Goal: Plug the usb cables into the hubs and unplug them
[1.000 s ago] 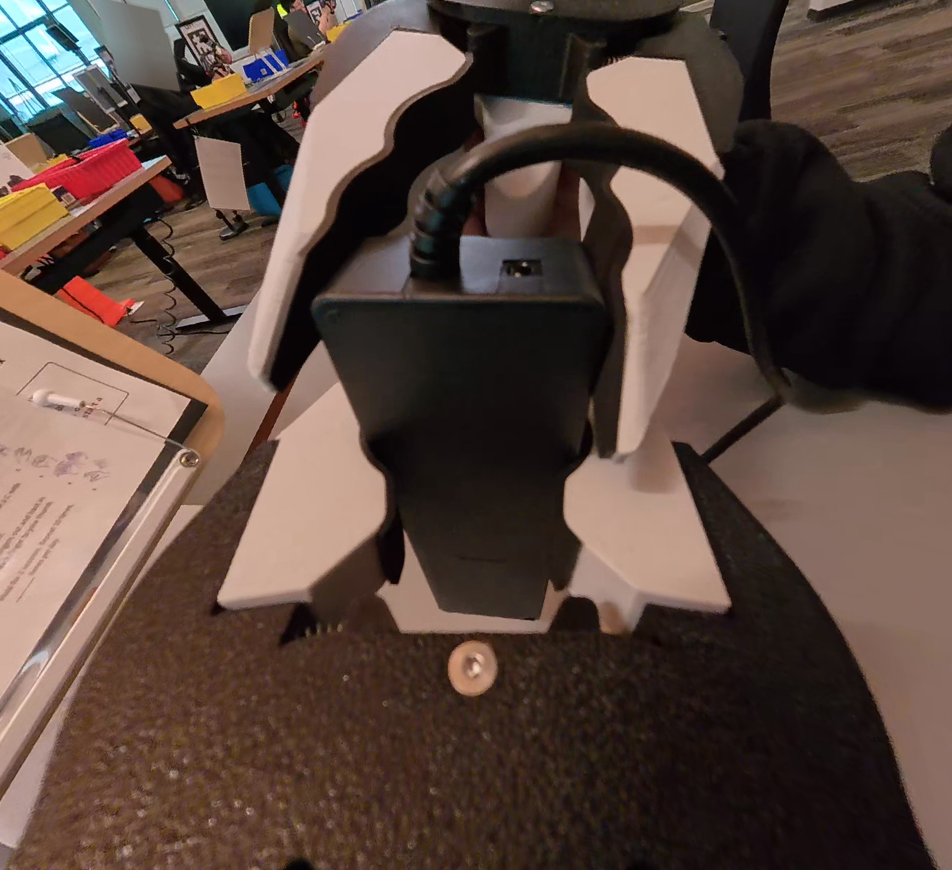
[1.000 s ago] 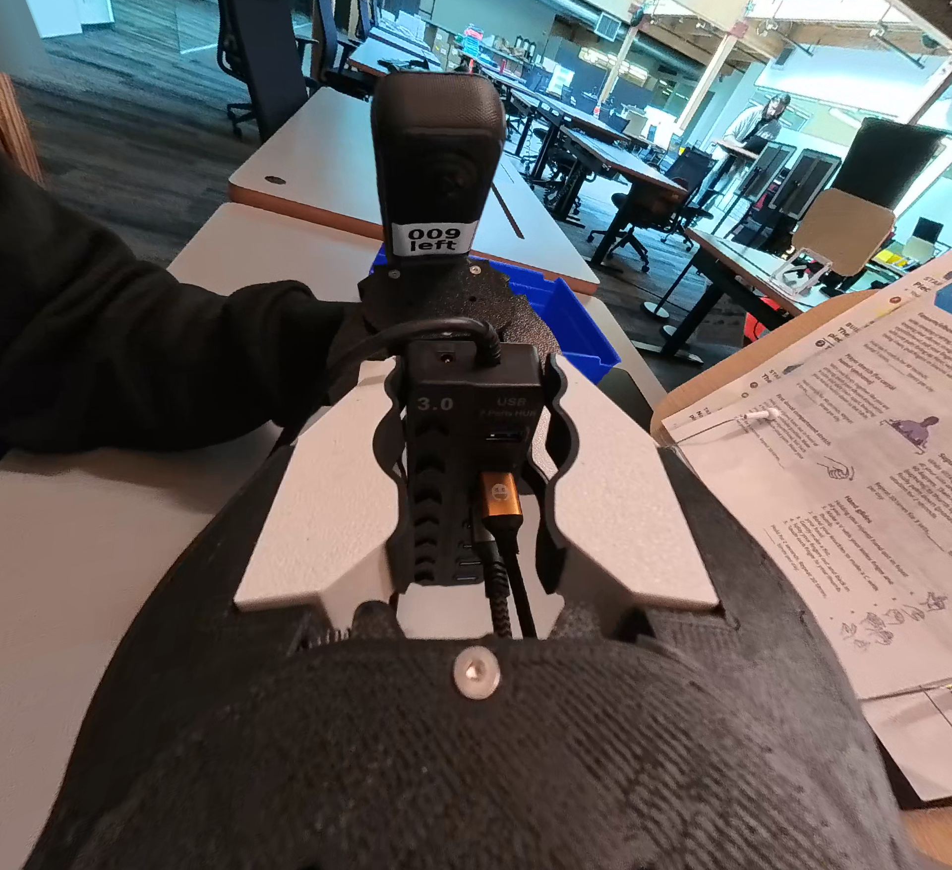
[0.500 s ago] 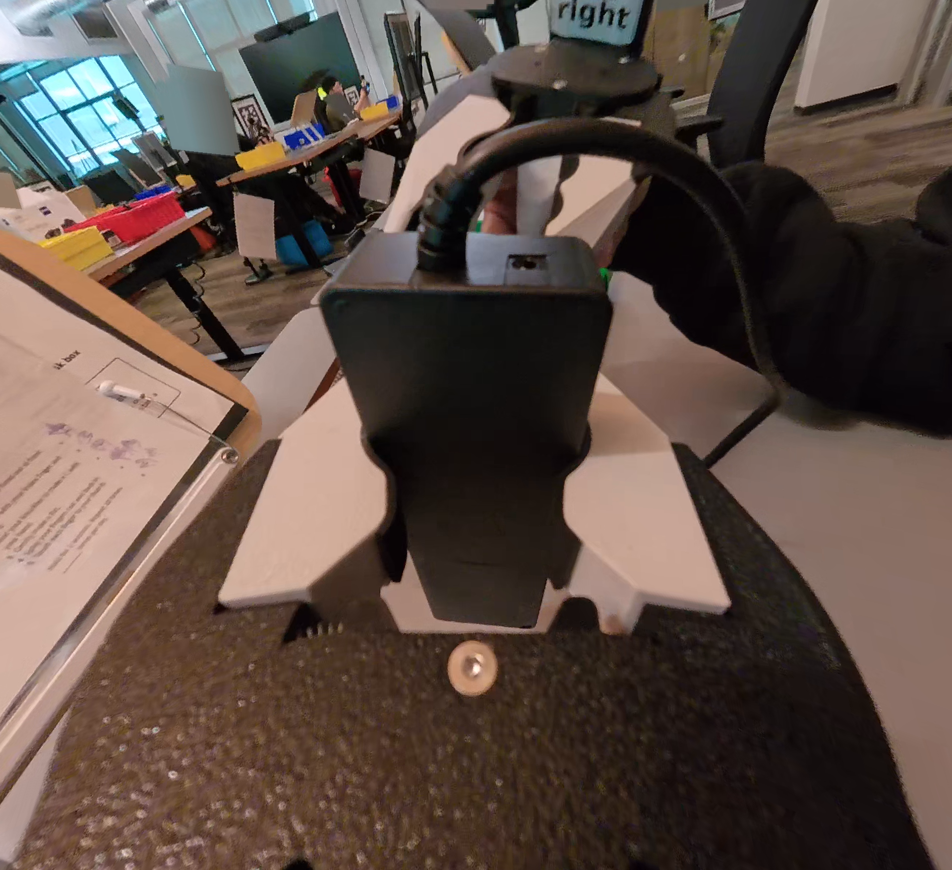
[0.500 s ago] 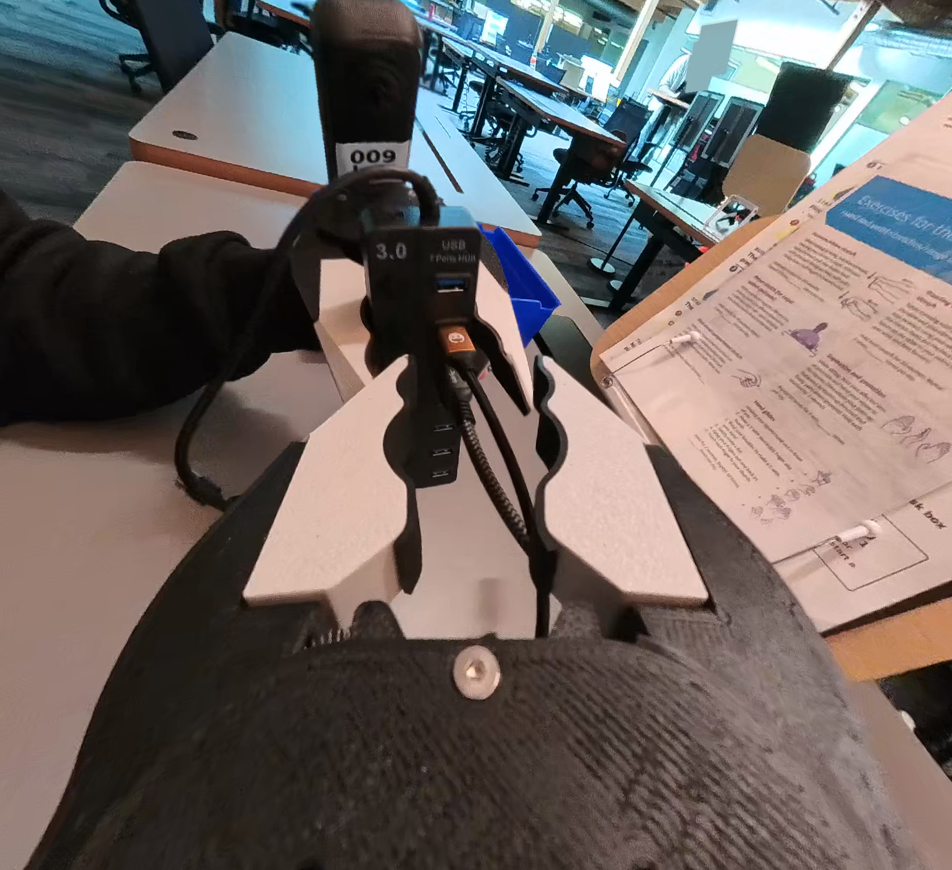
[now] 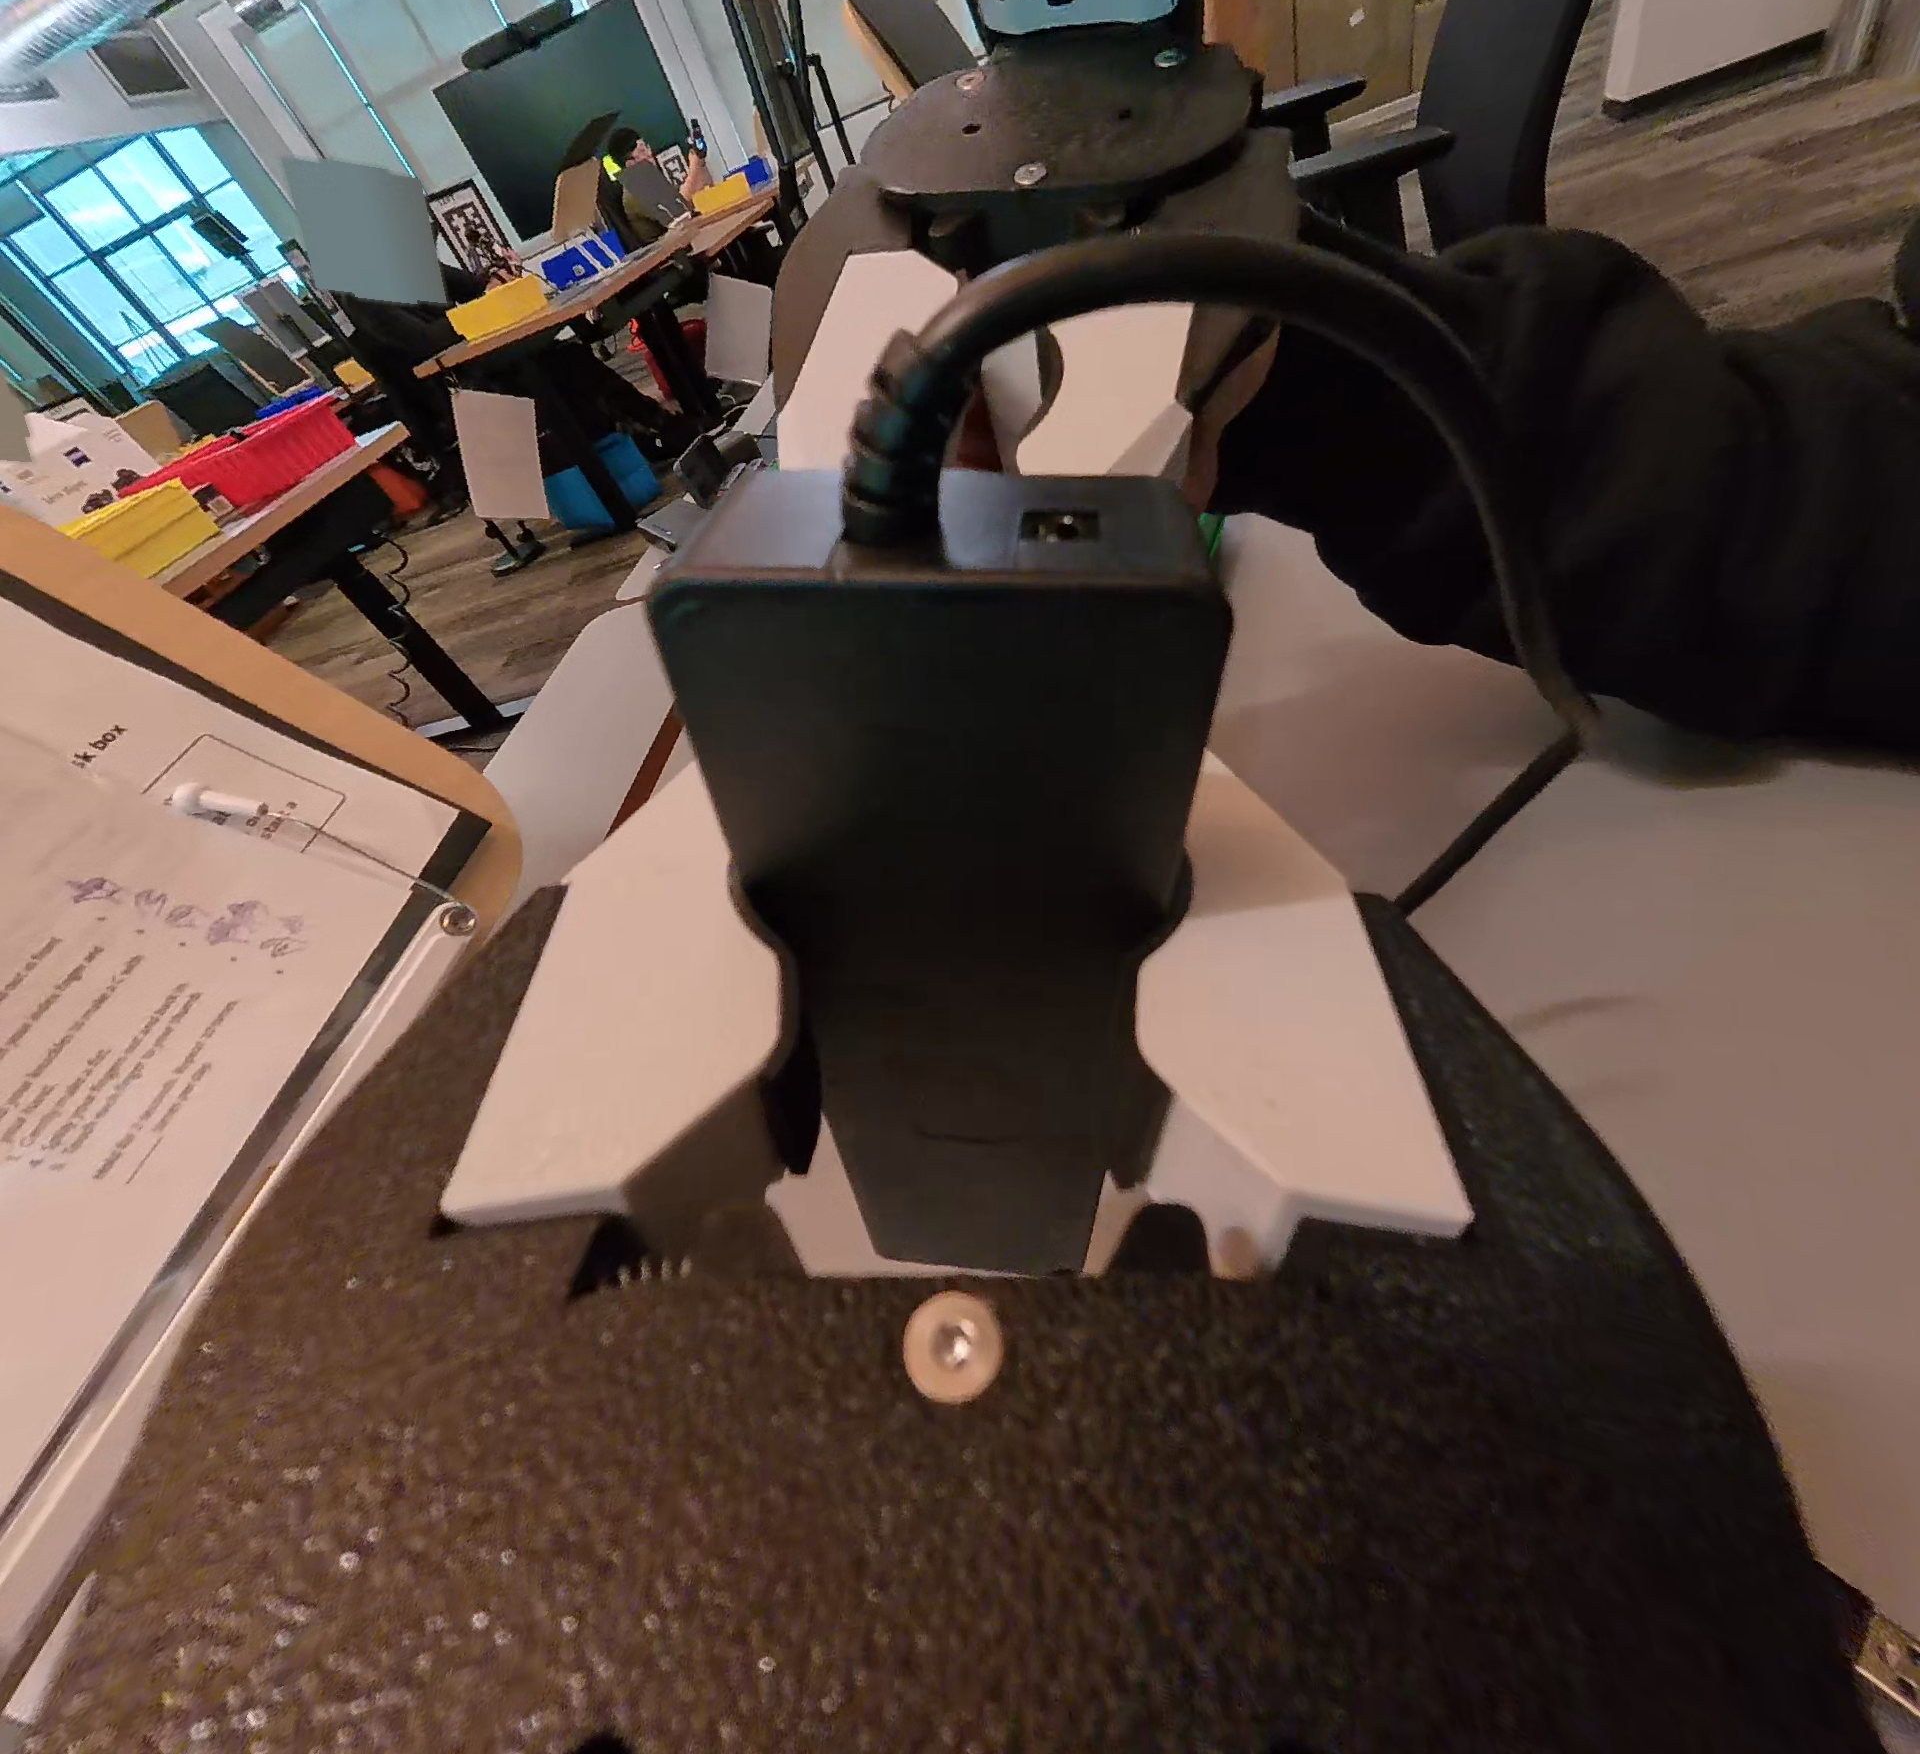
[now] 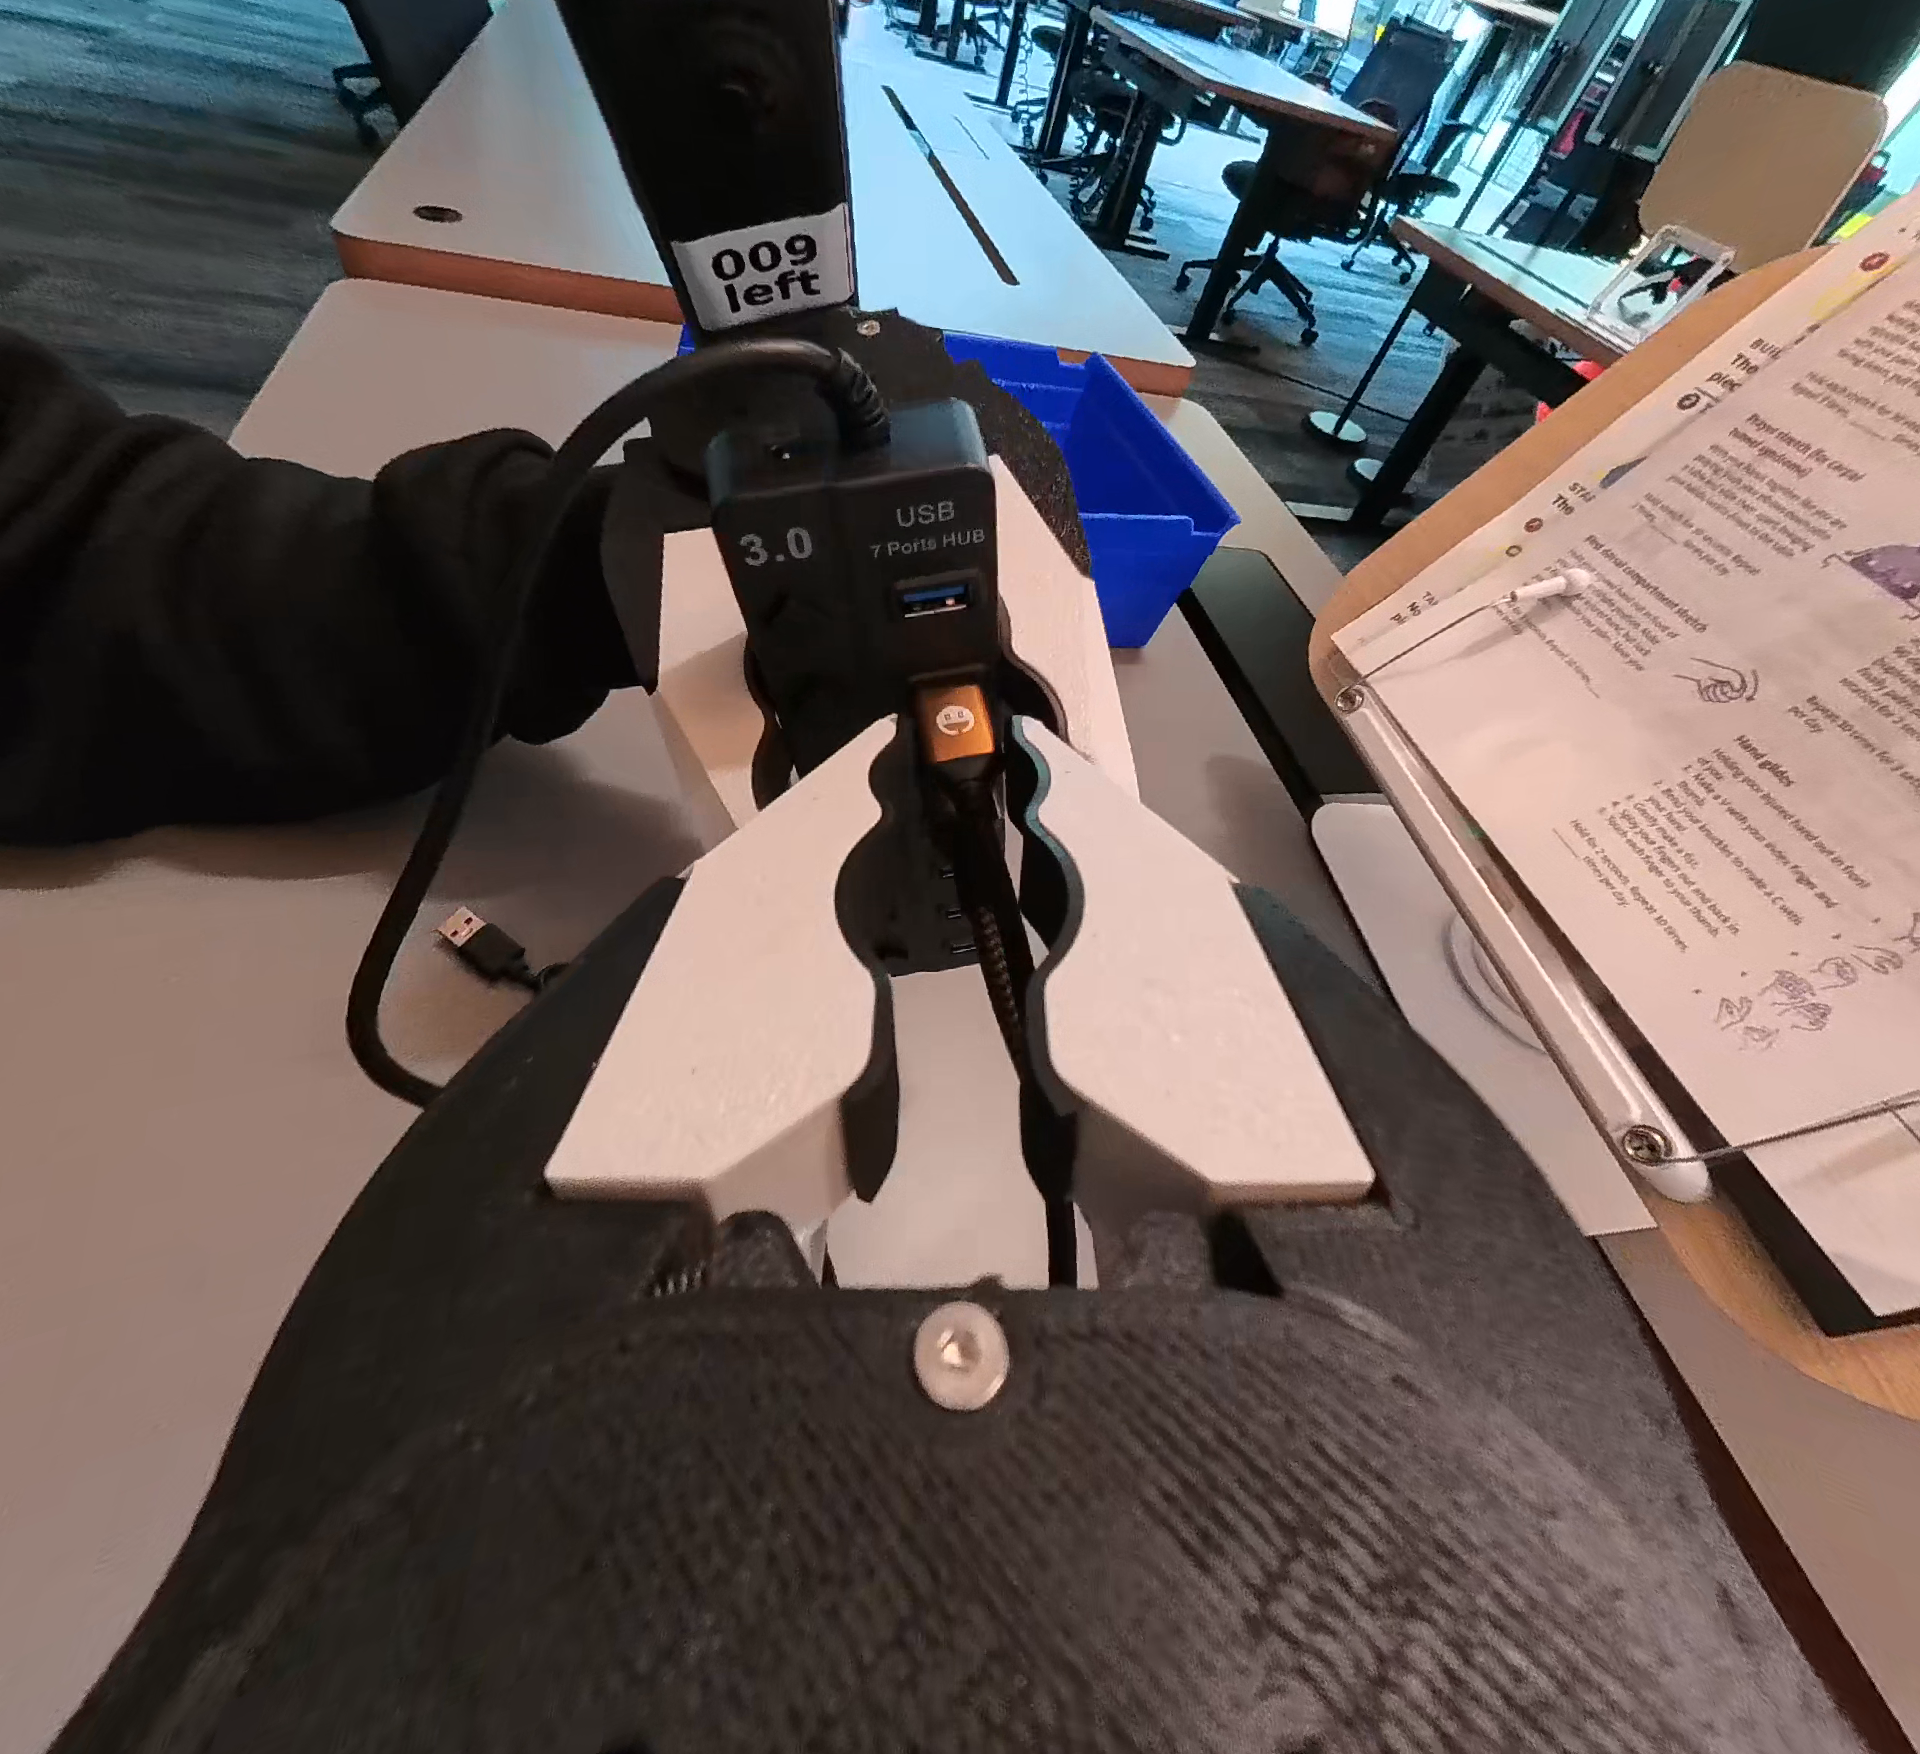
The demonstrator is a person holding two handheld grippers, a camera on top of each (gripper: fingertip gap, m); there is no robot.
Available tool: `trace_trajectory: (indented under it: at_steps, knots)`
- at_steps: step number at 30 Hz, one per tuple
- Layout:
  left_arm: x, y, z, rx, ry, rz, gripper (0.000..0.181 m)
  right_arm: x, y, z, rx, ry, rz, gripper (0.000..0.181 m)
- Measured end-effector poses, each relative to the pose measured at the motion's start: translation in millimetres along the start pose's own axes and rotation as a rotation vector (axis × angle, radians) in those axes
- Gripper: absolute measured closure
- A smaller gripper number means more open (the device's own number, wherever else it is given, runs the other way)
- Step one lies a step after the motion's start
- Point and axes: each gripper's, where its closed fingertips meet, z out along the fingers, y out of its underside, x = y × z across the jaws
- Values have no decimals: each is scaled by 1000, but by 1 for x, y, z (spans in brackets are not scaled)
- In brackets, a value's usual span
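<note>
My left gripper [image 5: 966, 873] is shut on a black USB hub [image 5: 945, 821] and holds it upright, back side toward its camera. The hub's port face shows in the right wrist view [image 6: 862, 551]. An orange USB plug [image 6: 954, 722] sits in its second port, with a braided cable [image 6: 997, 956] running back between my right fingers. My right gripper [image 6: 954, 743] is closed in on the rear of that plug. It shows beyond the hub in the left wrist view [image 5: 997, 385]. The hub's own black cable [image 6: 436, 769] loops down to a loose plug [image 6: 478, 941] on the table.
A tilted document stand with a printed sheet [image 6: 1662, 769] stands at the right; it also shows in the left wrist view [image 5: 156, 977]. A blue bin [image 6: 1122, 499] sits behind the hub. Black sleeves [image 6: 208, 613] [image 5: 1662, 509] rest over the white table [image 6: 156, 1133].
My right gripper has drawn back from around the hub along the braided cable, and its jaws have narrowed onto the orange plug. The left gripper keeps its hold on the hub.
</note>
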Motion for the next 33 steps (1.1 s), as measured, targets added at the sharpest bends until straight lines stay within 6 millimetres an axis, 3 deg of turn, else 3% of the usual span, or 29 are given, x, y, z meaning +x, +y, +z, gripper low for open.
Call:
trace_trajectory:
  at_steps: [6, 8, 9, 10, 13, 16, 20, 26, 30, 33]
  knots:
    - [3, 1, -2, 18, 27, 0, 119, -3, 3, 0, -62, -33, -4, 167]
    - [0, 2, -3, 33, 20, -13, 119, 10, 13, -11, -144, 59, -41, 167]
    - [-7, -1, -10, 69, -6, -34, 119, 28, 25, -28, -226, 169, -51, 167]
    - [-15, -3, -22, 108, -25, -73, 119, 37, 25, -46, -212, 209, -24, 167]
    - [-36, 0, -55, 101, -131, -88, 119, 49, -12, -100, 59, 284, 4, 167]
    - [-35, -15, -60, 126, -138, -78, 119, 61, -49, -151, 218, 498, -38, 167]
    - [-32, -21, -53, 108, -137, -69, 119, 70, -63, -218, 209, 833, -98, 167]
    - [-32, -18, -49, 99, -130, -87, 119, 89, -48, -290, 187, 1188, -63, 167]
    - [-30, -17, -48, 95, -120, -90, 119, 107, -17, -315, 48, 1354, -32, 167]
    - [-29, -16, -45, 87, -111, -89, 119, 116, 6, -324, -42, 1393, 23, 167]
